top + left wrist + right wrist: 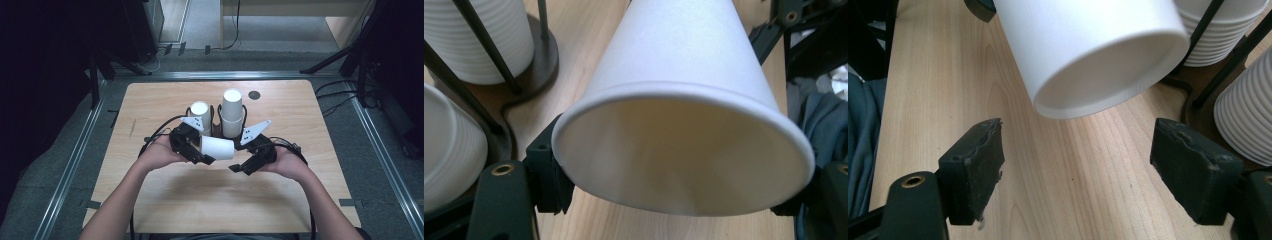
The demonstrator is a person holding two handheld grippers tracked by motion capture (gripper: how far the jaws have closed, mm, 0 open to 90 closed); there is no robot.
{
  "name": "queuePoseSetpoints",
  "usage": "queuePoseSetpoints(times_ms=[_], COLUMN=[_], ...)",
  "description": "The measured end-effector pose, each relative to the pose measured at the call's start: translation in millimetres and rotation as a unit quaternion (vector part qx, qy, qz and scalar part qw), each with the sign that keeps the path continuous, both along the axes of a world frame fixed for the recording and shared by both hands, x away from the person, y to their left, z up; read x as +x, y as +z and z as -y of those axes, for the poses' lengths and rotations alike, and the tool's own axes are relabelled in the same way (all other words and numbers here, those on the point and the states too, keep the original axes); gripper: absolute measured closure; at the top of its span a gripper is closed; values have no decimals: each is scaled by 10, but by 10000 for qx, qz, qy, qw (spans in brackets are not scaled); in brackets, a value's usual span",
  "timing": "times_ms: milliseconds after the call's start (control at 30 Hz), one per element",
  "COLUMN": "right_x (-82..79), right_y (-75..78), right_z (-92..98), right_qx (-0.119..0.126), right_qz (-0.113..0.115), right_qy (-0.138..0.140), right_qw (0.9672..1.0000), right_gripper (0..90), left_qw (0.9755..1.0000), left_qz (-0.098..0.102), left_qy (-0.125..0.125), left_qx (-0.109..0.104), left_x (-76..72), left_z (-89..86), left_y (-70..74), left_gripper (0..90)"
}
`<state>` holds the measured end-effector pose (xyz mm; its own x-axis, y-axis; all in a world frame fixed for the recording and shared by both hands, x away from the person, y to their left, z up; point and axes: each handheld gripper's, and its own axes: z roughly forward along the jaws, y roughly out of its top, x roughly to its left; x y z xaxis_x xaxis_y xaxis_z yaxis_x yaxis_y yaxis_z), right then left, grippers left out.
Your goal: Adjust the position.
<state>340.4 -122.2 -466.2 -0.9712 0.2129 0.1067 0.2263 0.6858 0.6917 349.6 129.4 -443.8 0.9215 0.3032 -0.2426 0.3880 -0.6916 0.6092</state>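
A white paper cup (pixel 218 148) lies sideways above the wooden table (pixel 165 195), held at its rim end by my left gripper (pixel 199 154). In the left gripper view the cup's open mouth (pixel 684 150) faces the camera, with the jaws pressed on both sides of its rim. My right gripper (pixel 243 167) sits just right of the cup's base, open. Its own view shows the cup's bottom (pixel 1098 55) just beyond its two spread pads (pixel 975 165), apart from them.
A dark wire rack (pixel 216 127) behind the grippers holds two stacks of white cups, a shorter one (pixel 201 114) and a taller one (pixel 232 111). A round black hole (pixel 254 95) marks the table's far side. The near half of the table is bare wood.
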Motion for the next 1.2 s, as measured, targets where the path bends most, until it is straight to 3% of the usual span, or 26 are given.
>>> queuePoseSetpoints(times_ms=[233, 567, 800, 1000, 1200], right_x=[1, -37, -77, -92, -98], right_y=[-24, -110, -164, -201, -171], right_z=[-22, -133, -212, -249, -234], right_qx=[-37, -255, -335, -463, -437], right_qz=[101, 153, -4, 37, 53], right_qy=[27, 215, 354, 534, 510], right_qw=[9999, 9993, 9988, 9975, 9977], right_gripper=[215, 215, 244, 320, 321], left_qw=[9990, 9968, 9939, 9938, 9953], left_qz=[-314, -270, -153, -142, -70], left_qy=[-97, -367, -606, -680, -675], left_qx=[301, 650, 904, 871, 695], left_x=[25, -17, -56, -71, -63], left_z=[86, 250, 355, 385, 361], left_y=[-54, -162, -242, -257, -249], left_gripper=[242, 240, 232, 222, 185])
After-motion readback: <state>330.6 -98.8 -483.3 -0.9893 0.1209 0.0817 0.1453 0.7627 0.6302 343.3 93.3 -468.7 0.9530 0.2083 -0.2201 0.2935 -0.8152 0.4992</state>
